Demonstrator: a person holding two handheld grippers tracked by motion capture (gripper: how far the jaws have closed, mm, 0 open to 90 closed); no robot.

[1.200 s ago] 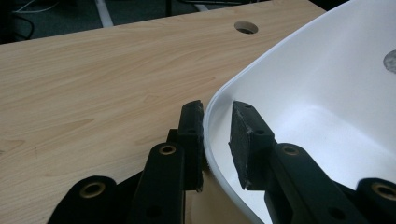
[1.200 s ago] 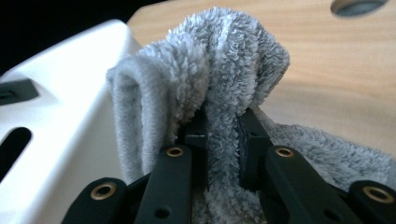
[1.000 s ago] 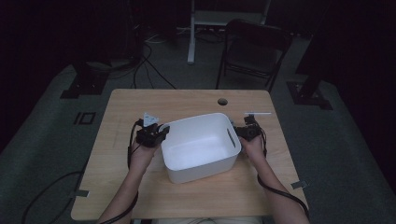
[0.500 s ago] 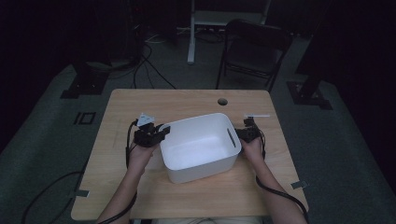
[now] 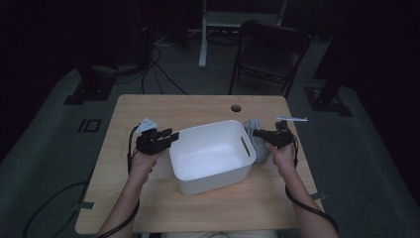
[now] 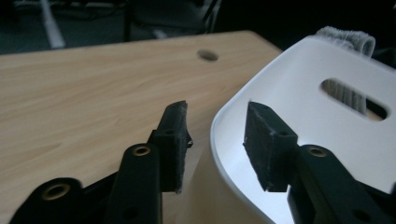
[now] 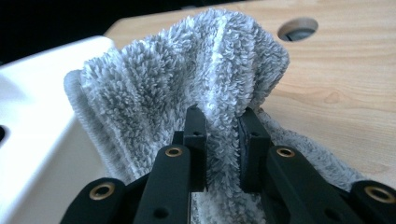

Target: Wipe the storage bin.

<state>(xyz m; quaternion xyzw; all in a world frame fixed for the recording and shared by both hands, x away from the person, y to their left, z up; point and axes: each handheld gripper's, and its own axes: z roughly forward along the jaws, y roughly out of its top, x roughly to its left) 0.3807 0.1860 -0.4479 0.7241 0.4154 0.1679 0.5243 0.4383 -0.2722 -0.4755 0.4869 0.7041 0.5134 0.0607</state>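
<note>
Bin (image 5: 213, 158) holds nothing; right tongs (image 7: 222, 122) pinch grey towel (image 7: 187, 74) beside it.

Dark folding chair (image 5: 270, 57) stands behind wooden table (image 5: 198, 106)

From above our side of the table (image 5: 148, 208) we look forward and down, far enough back to take in the whole top, a chair (image 5: 270, 52) and the floor beyond. The left gripper view sits low and close, looking along its jaws across the bin (image 6: 299, 93) rim toward the table's far edge. The right gripper view is closer still, pressed up to the towel (image 7: 187, 74). All three share the bin, the towel and the table's hole (image 5: 236, 107).
</note>
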